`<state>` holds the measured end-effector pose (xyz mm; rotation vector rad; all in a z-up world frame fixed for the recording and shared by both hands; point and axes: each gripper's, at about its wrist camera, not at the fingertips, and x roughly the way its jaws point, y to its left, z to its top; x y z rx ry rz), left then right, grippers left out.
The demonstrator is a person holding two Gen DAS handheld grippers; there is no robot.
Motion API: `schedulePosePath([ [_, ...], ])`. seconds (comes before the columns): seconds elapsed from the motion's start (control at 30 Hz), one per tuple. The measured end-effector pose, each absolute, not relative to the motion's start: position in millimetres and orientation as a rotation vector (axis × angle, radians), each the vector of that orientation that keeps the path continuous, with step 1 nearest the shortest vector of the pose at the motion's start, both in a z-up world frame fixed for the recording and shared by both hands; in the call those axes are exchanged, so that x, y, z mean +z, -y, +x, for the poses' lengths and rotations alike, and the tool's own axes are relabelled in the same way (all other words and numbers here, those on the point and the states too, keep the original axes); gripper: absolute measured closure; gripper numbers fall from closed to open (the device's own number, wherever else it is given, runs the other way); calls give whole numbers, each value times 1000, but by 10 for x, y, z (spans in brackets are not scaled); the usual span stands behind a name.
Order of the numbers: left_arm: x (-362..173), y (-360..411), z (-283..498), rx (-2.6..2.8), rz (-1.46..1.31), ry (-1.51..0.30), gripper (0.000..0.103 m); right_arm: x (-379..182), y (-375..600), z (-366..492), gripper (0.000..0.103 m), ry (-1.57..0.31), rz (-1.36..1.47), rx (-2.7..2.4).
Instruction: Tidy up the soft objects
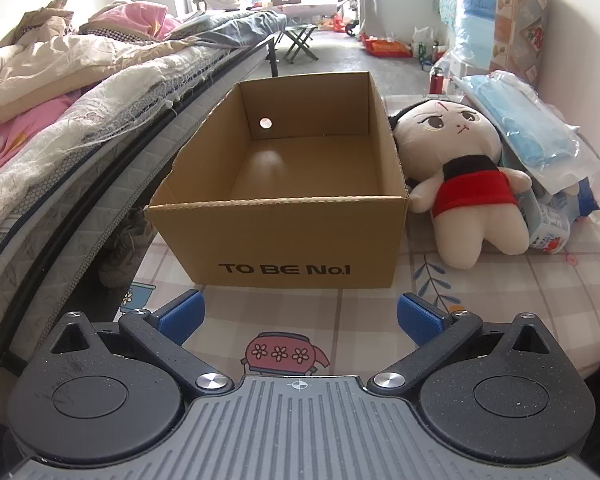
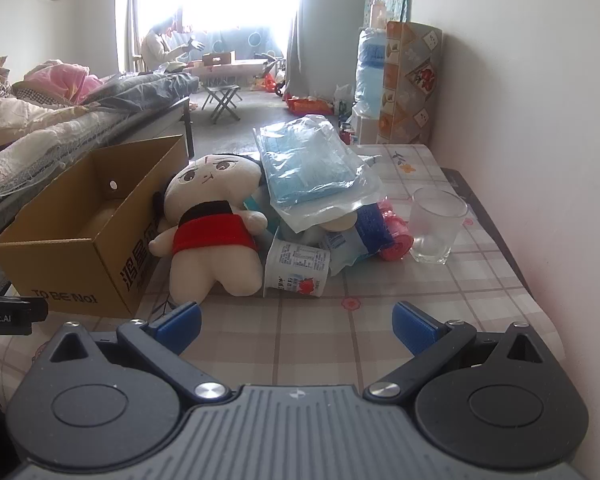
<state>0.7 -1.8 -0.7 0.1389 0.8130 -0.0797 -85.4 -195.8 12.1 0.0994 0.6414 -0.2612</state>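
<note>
An empty open cardboard box (image 1: 284,236) marked "TO BE No.1" stands on the checked tablecloth; it also shows in the right wrist view (image 2: 72,240) at the left. A plush doll (image 1: 464,176) in a red top leans against the box's right side, also in the right wrist view (image 2: 216,232). A clear bag of blue face masks (image 2: 312,168) lies on a pile beside the doll, seen too in the left wrist view (image 1: 528,124). My left gripper (image 1: 300,316) is open, just short of the box. My right gripper (image 2: 296,320) is open, short of the doll and pile.
A yogurt cup (image 2: 296,268) lies on its side, with a red roll (image 2: 396,236) and blue packets in the pile. A glass tumbler (image 2: 436,224) stands at the right near the wall. A bed (image 1: 60,120) with quilts runs along the left.
</note>
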Motion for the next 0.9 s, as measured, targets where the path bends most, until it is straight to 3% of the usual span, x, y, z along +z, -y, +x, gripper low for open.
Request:
schedulePosePath([
  [0.9, -61, 88, 7, -114, 143, -829, 0, 55, 2048, -876, 0, -673, 91, -304],
])
